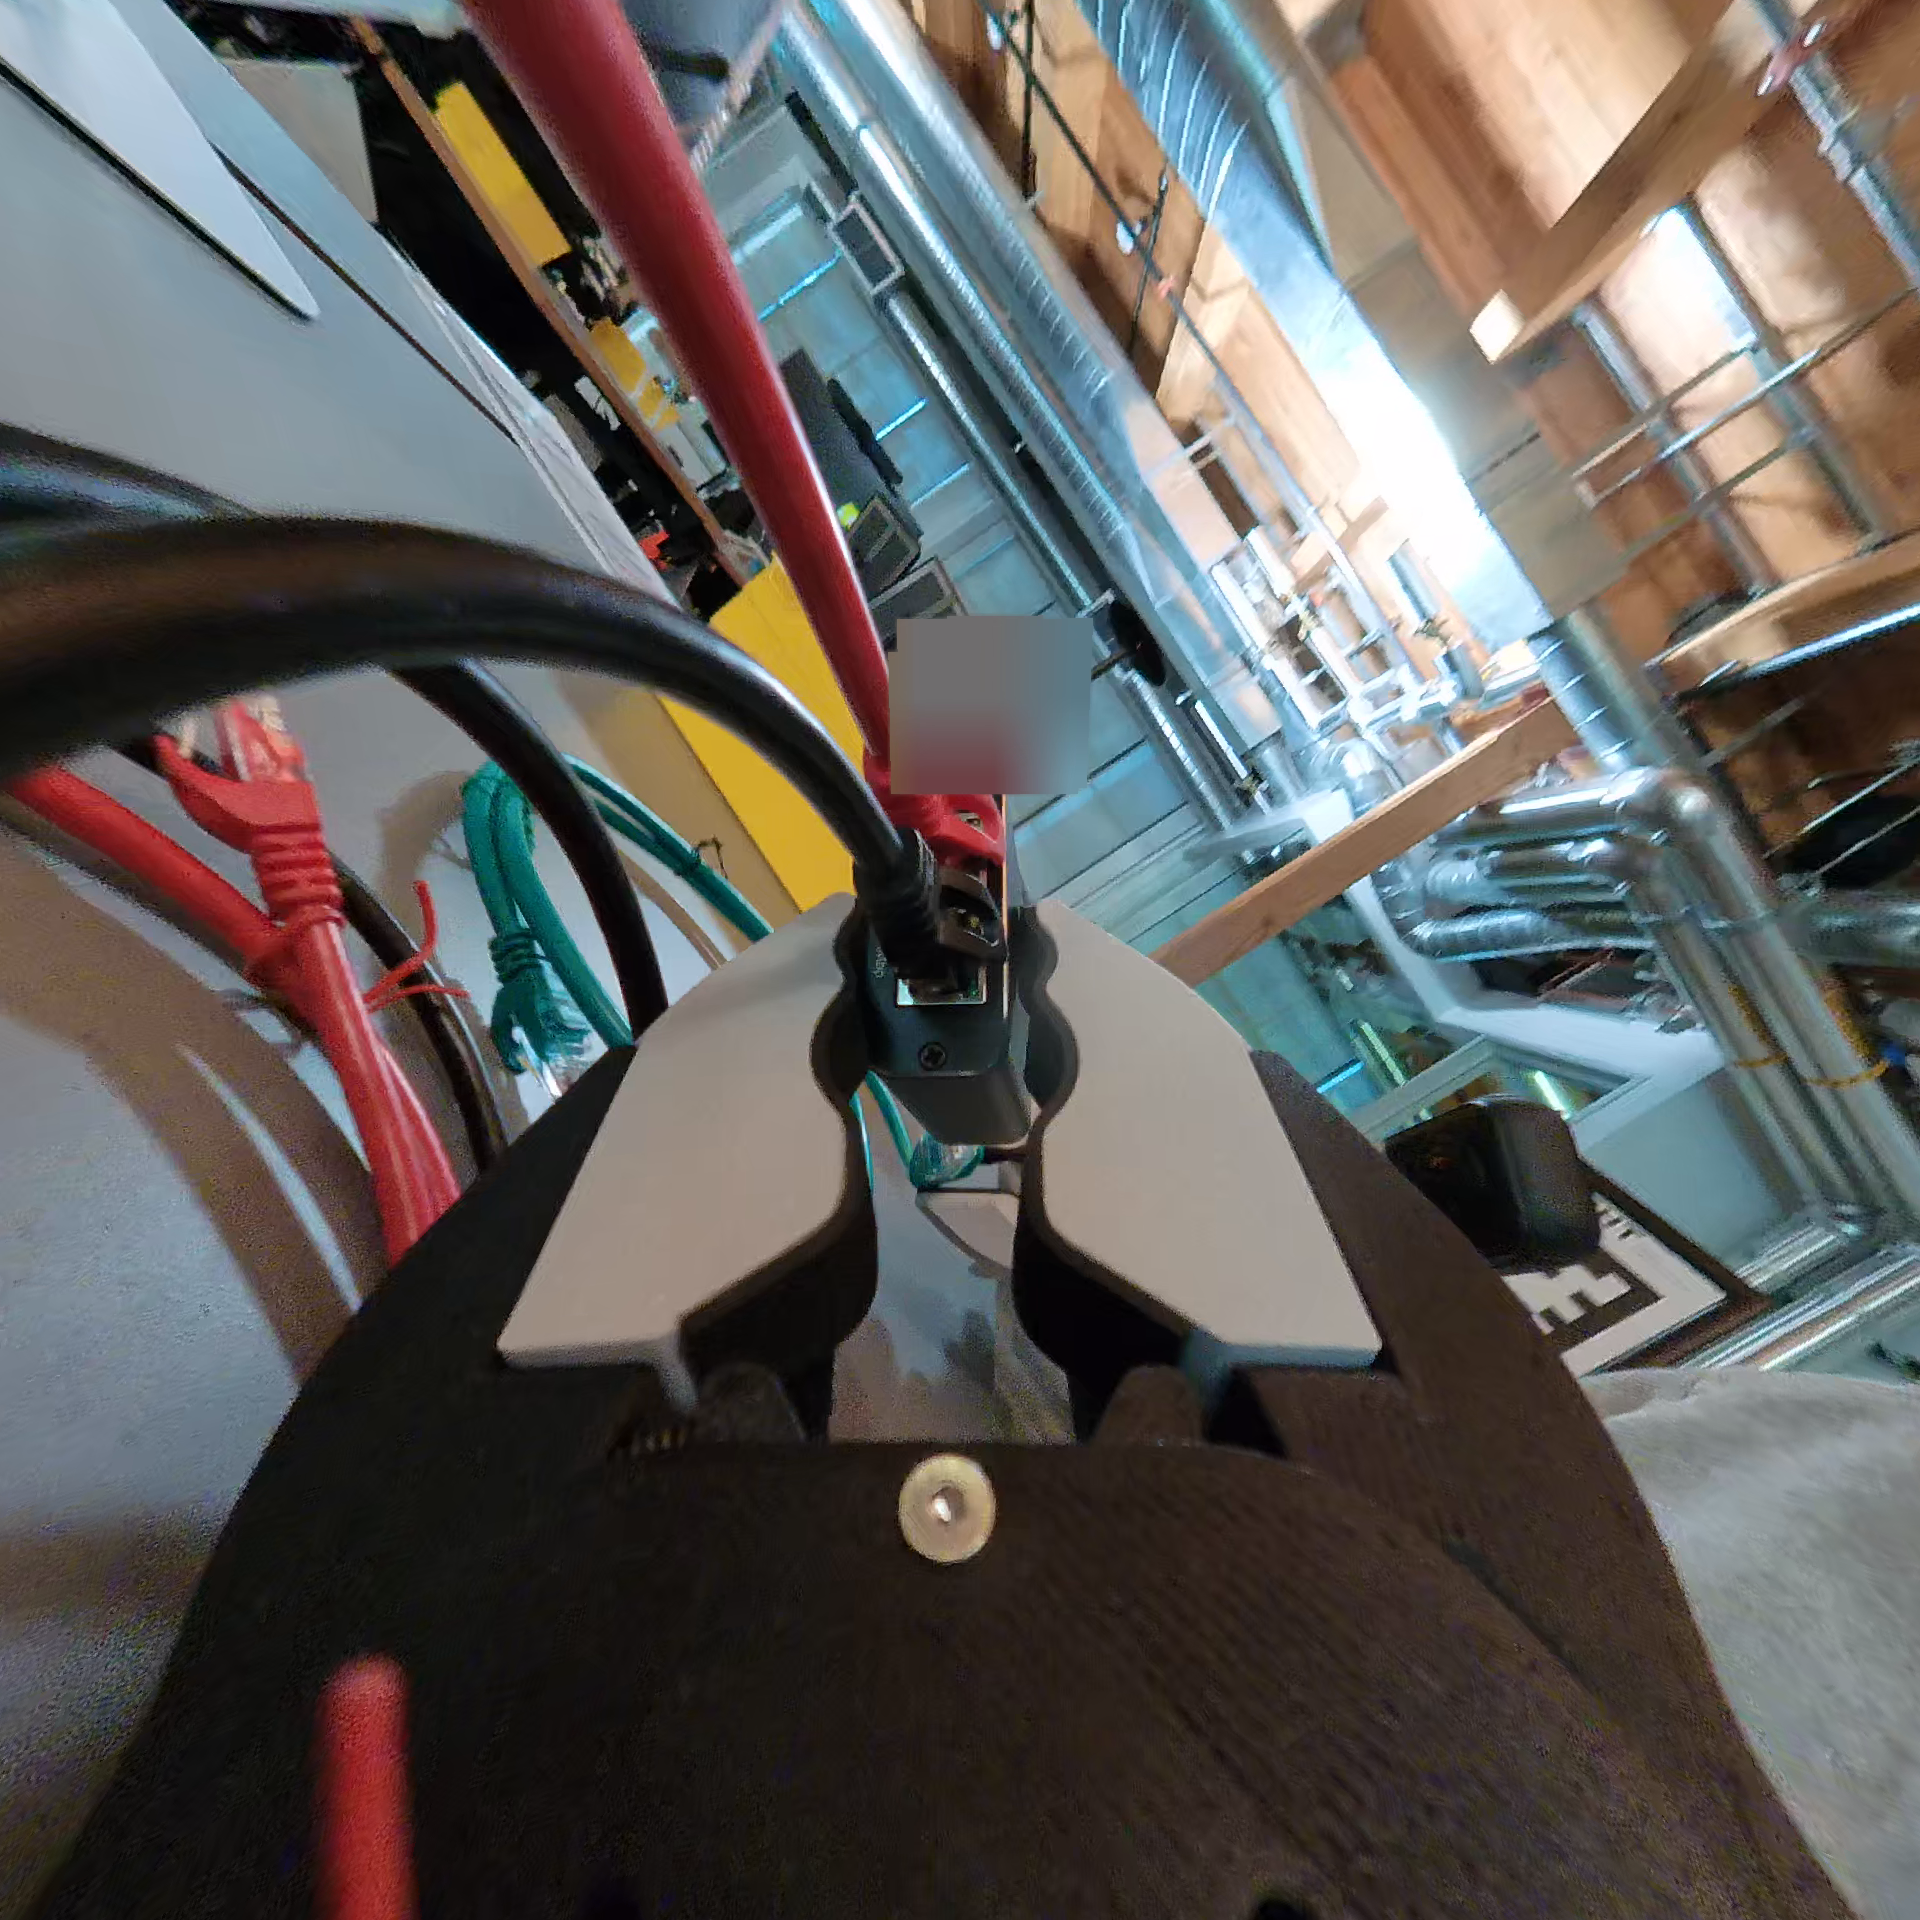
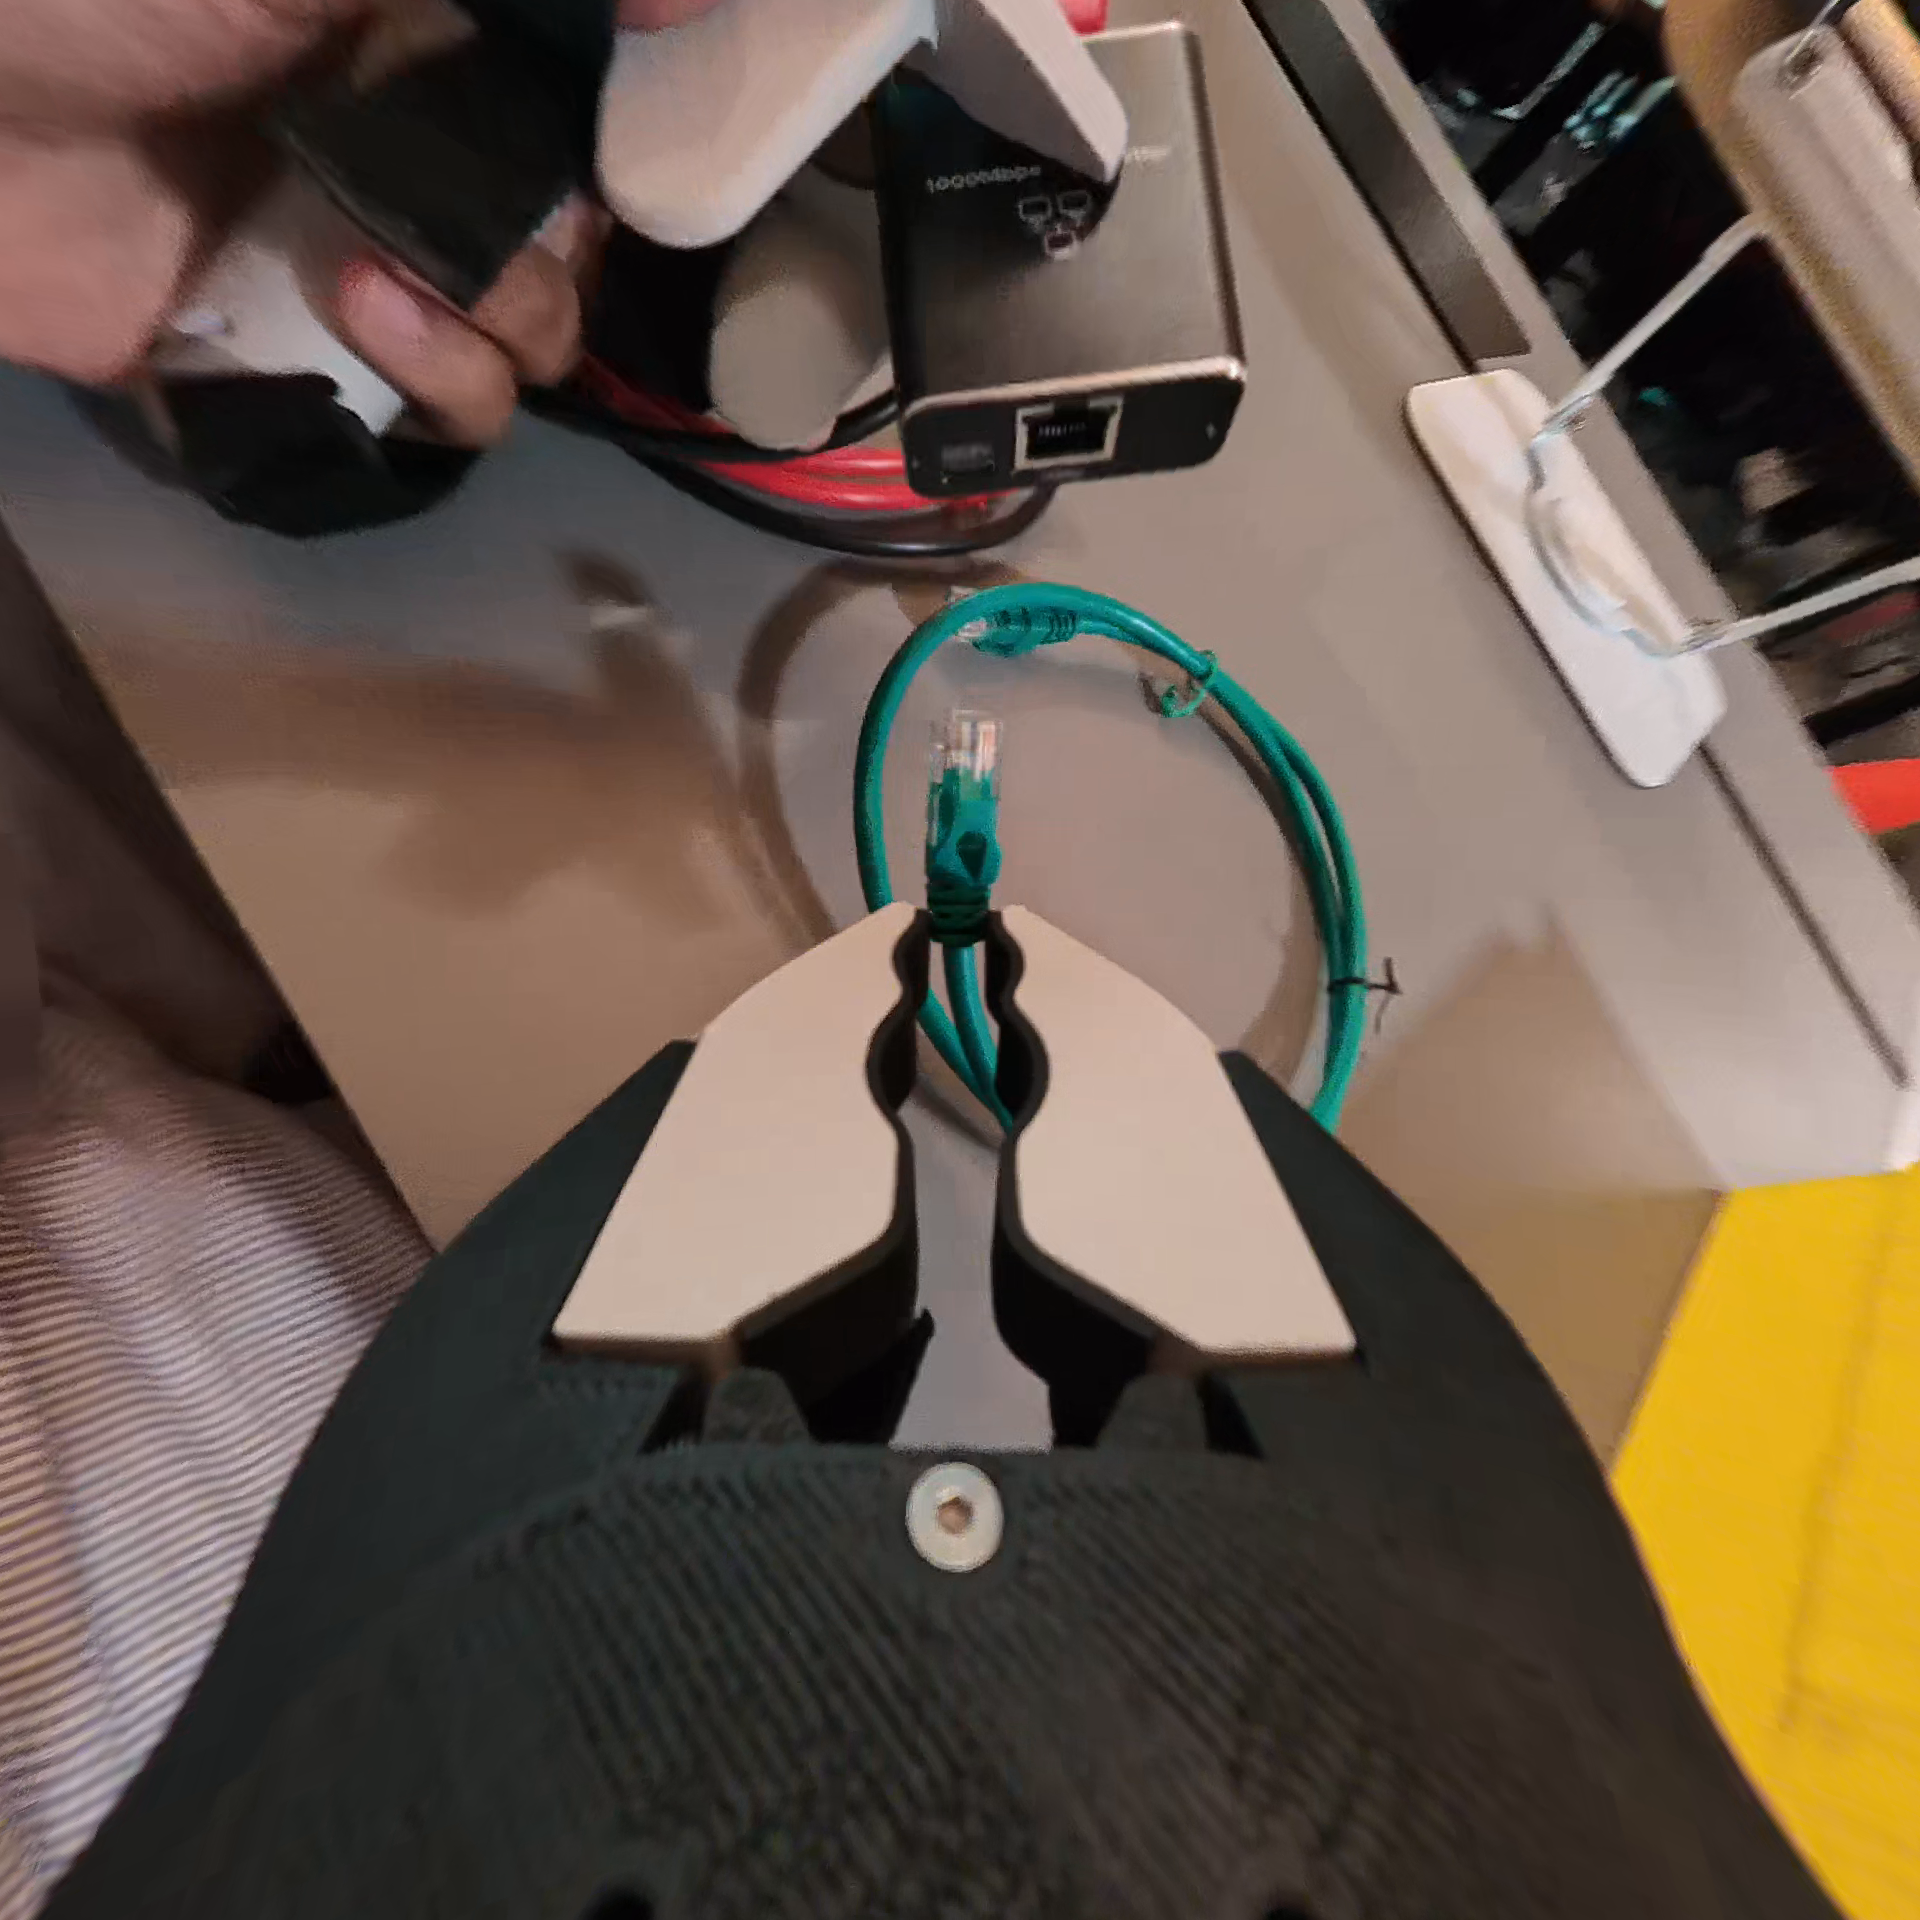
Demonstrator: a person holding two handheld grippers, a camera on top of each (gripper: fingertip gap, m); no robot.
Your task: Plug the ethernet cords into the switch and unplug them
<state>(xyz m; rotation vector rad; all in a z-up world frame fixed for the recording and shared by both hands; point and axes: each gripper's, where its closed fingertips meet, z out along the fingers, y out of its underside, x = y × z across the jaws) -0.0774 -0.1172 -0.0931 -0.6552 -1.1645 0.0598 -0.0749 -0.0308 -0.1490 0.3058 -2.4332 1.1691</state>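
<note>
Ahead of your right hand-held gripper (image 2: 963, 914), the bare desk (image 2: 468, 790) gives you room up to the switch (image 2: 1060, 312). The open port on its near face has nothing in front of it. The green cord (image 2: 1320, 831) loops across that path. To the far left, your other hand (image 2: 208, 208) and the left hand-held gripper (image 2: 862, 114) crowd the switch. A clear stand (image 2: 1558, 561) blocks the right.

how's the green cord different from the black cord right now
The green cord is thin and unplugged, its plug pinched in the right gripper. The black cord is thicker and plugged into the switch, which the left gripper clamps. Both have ethernet plugs.
</note>
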